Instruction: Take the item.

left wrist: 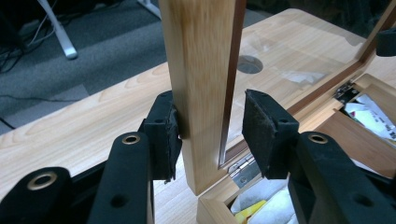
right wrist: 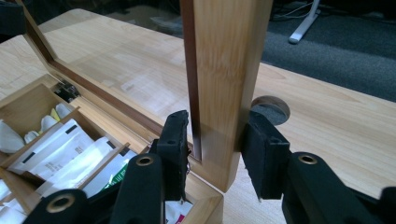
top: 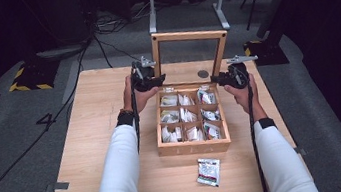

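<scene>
The light wooden compartment box [top: 194, 145] sits mid-desk, its glass-paned wooden lid [top: 188, 35] upright. Left gripper [left wrist: 210, 135] straddles one lid post loosely; right gripper [right wrist: 215, 156] pinches the other — uneven closing could twist the hinges [left wrist: 241, 167].

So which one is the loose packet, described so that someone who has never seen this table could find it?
Start at the wooden tea box in the middle of the table, its glass-paned lid standing open. Go to the box's near wall, then a little toward the table's near edge and to the right. The loose packet lies flat there on bare wood, alone, while every other packet sits inside the box's compartments.
</scene>
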A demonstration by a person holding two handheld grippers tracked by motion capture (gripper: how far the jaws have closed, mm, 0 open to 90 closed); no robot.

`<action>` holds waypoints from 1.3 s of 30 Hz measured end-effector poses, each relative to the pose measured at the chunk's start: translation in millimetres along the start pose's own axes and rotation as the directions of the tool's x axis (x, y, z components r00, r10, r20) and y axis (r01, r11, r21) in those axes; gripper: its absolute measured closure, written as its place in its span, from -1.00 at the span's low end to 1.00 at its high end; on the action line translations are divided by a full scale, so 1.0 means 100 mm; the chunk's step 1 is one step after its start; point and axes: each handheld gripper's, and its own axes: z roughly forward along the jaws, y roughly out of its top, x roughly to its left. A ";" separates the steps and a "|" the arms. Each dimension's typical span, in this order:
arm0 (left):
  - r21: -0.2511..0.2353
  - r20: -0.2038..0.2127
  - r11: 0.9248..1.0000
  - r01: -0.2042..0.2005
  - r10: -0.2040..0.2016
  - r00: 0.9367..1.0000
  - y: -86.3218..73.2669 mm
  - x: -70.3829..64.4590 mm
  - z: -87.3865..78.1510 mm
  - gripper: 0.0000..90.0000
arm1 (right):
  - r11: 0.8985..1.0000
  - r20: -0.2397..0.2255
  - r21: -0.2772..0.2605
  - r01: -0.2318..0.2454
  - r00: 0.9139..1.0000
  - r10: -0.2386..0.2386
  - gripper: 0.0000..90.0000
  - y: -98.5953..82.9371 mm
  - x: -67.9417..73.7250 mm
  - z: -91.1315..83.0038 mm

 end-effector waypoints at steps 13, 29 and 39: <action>-0.039 0.011 0.999 -0.023 0.024 1.000 0.00 -0.07 -0.18 0.29 | 0.999 0.002 -0.025 0.038 0.999 -0.038 0.34 0.08 0.09 -0.16; -0.072 0.003 0.996 -0.047 0.047 0.999 0.05 -0.16 -0.38 0.32 | 0.996 0.009 -0.062 0.066 0.998 -0.065 0.31 0.15 0.19 -0.35; -0.090 0.012 0.994 -0.062 0.064 0.998 0.03 -0.20 -0.47 0.31 | 0.991 0.002 -0.096 0.095 0.995 -0.096 0.31 0.18 0.25 -0.51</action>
